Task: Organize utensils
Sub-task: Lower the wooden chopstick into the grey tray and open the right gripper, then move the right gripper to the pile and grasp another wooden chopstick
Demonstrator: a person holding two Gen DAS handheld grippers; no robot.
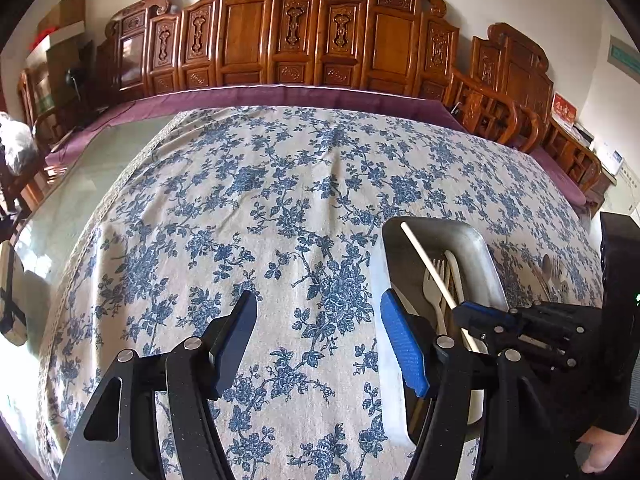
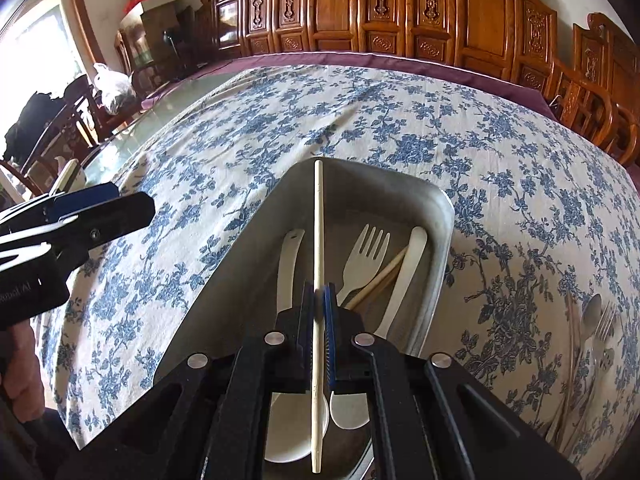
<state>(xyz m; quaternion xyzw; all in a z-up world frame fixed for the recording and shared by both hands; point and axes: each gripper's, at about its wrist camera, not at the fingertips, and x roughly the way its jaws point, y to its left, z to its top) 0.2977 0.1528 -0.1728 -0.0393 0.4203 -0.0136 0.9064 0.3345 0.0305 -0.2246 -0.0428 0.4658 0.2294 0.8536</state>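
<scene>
While your right gripper (image 2: 319, 300) hangs over the tray (image 2: 256, 216), its jaws are clamped on a pale chopstick (image 2: 318, 224), which runs up between the blue pads and out past the tray's far rim. From the left wrist view the same chopstick (image 1: 426, 258) slants across the tray (image 1: 476, 244), with the right gripper (image 1: 468, 312) pinching its lower part.

Your left gripper (image 1: 318, 336) stands with jaws apart and nothing between them, only the tablecloth (image 1: 280, 200) below. Its right finger (image 1: 402, 344) sits at the tray's near left edge. In the right wrist view the left gripper (image 2: 100, 208) shows at the left, off the tray and over the cloth.

Tray contents, right wrist view: a white fork (image 2: 366, 256), a white knife (image 2: 404, 276) at the right wall, a second chopstick (image 2: 380, 276) lying aslant between them, a white spoon (image 2: 289, 264) at the left. A spoon bowl (image 2: 349, 410) shows under the gripper.

Outside the tray, on the cloth to the right: a metal spoon (image 2: 591, 316) and a metal fork (image 2: 606, 322), close together; more pieces beside them are too blurred to name.
</scene>
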